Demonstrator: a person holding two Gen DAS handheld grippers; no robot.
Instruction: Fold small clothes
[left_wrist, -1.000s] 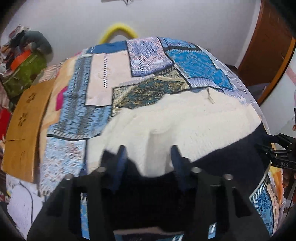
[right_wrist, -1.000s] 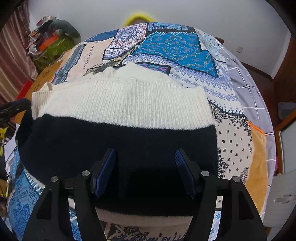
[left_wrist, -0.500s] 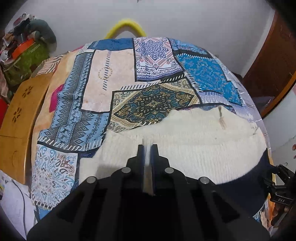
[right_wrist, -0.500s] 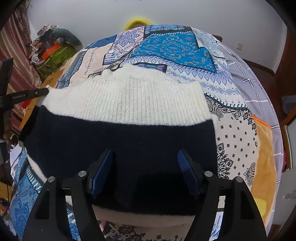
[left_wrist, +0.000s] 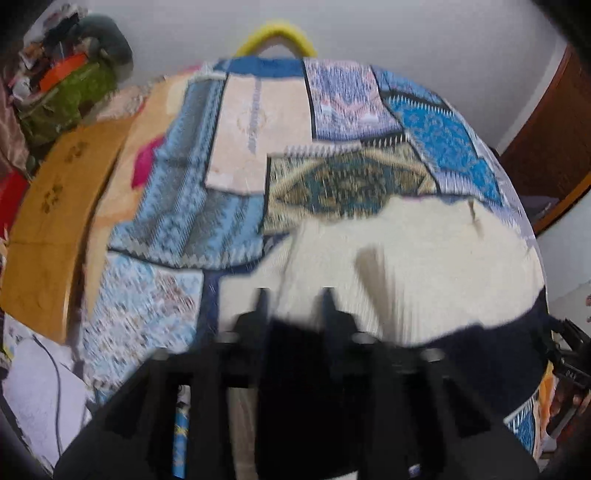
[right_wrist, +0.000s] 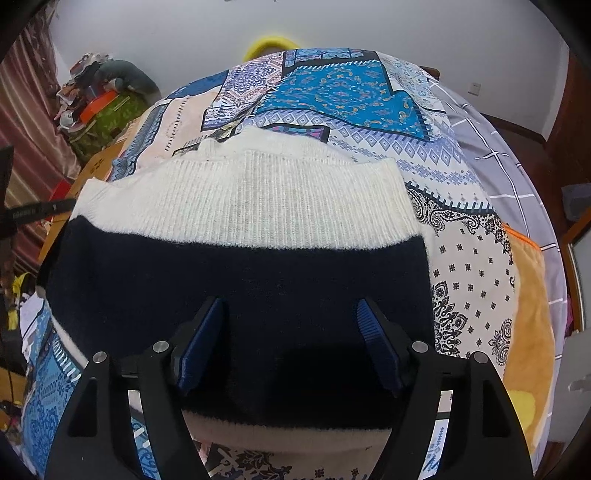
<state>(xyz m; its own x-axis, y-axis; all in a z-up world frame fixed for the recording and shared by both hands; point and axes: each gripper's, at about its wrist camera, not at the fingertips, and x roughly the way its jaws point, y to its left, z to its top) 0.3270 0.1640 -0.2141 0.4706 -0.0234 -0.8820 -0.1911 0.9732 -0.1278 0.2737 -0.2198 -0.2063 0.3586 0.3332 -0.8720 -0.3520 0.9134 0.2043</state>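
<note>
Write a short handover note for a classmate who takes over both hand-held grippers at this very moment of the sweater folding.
Left hand-held gripper: jaws have just been opening, now apart over the cream part of the sweater; the view is blurred, nothing looks pinched.
Right hand-held gripper: open, over the navy band, holding nothing.
Things: the cream and navy sweater lies fairly flat on the patchwork bedspread.
Done: it looks partly folded, with no sleeves showing.
Left: probably one more fold, then smooth it; check the left edge first.
</note>
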